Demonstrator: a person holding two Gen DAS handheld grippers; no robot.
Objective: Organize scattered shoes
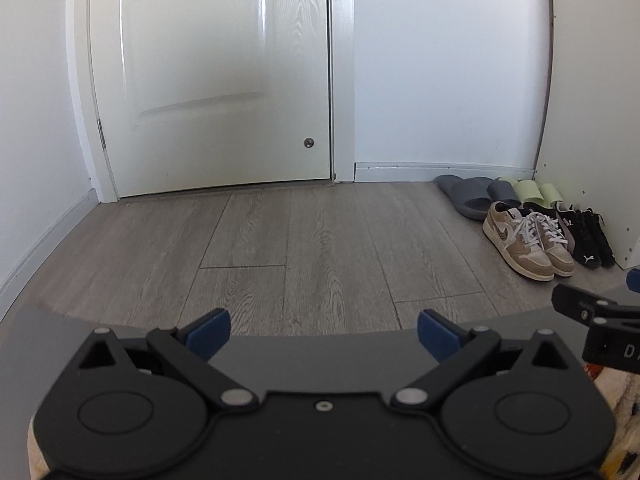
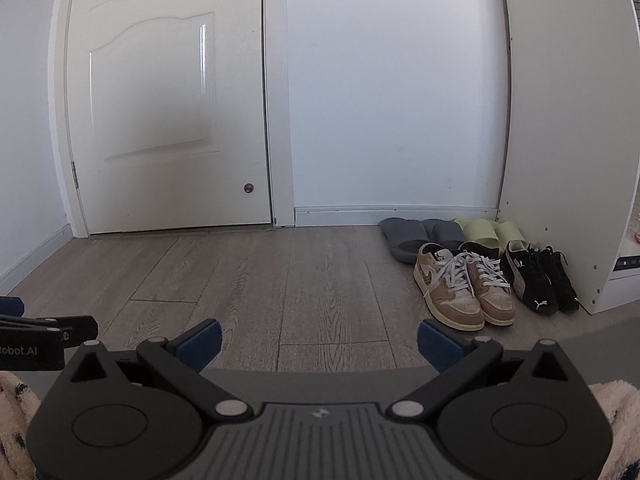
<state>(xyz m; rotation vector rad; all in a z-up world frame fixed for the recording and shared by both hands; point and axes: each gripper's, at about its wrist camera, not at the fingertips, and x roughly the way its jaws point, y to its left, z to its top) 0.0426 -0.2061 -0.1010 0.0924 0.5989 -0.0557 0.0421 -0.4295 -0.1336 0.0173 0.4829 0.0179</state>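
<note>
White lettering reading "Robot.AI" sits on the black side of the left gripper where it juts into the right wrist view, and the letters "D" and part of another show on the right gripper body at the edge of the left wrist view. The black suede lace-up trainers carry a small white leaping-cat Puma mark on each toe, and the tan-and-cream low-top sneakers with white laces bear a swoosh on the side and a small dark logo on the tongue. Both grippers are spread wide, their blue-padded fingers well apart with nothing between them and touching nothing; each hangs above the grey wood-plank floor. All the shoes lie ahead and to the right of both grippers, lined in pairs in the corner: the tan sneakers nearest, the black trainers just beside them on the right against a white cabinet panel, the dark grey rubber slides and the pale green slides behind them along the white wall's skirting. A white panelled door with a small round metal fitting stands straight ahead and to the left. Fluffy cream fabric with dark spots shows beside the right gripper.
</note>
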